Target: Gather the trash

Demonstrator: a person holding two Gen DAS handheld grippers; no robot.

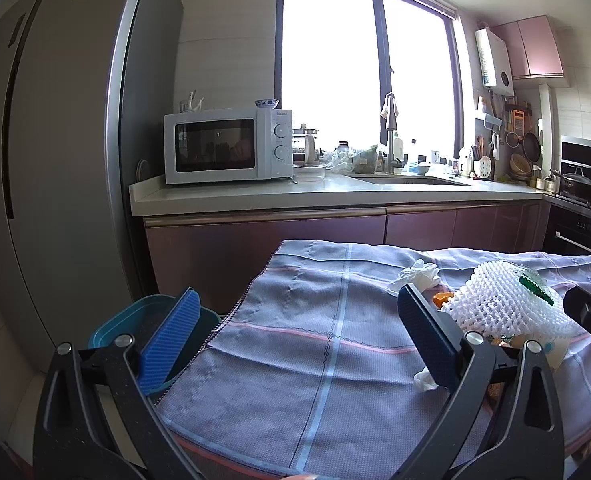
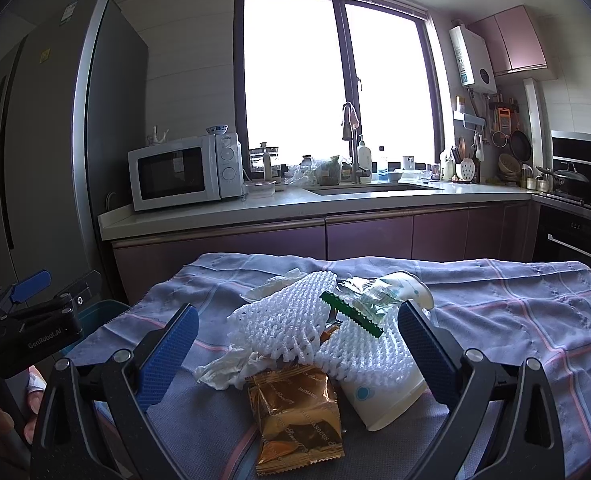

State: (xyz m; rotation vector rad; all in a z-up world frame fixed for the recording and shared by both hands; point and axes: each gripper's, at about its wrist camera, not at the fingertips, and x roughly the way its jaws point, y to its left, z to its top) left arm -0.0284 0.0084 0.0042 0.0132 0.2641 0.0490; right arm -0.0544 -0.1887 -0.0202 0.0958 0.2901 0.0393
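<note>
A pile of trash lies on a table under a blue-grey checked cloth (image 2: 515,312). In the right wrist view the pile holds white foam fruit netting (image 2: 291,324), a clear wrapper with a green strip (image 2: 351,314), a gold snack wrapper (image 2: 295,420), a tipped paper cup (image 2: 379,396) and crumpled tissue (image 2: 223,366). My right gripper (image 2: 295,344) is open, its blue pads on either side of the pile, holding nothing. My left gripper (image 1: 295,328) is open and empty over the cloth (image 1: 295,340), left of the netting (image 1: 503,300). A teal bin (image 1: 155,312) sits beyond the table's left edge.
A kitchen counter (image 1: 335,196) with a white microwave (image 1: 227,146), a sink and clutter runs behind the table under a bright window. A tall grey fridge (image 1: 63,140) stands at the left. A stove with a pan (image 1: 575,180) is at the right.
</note>
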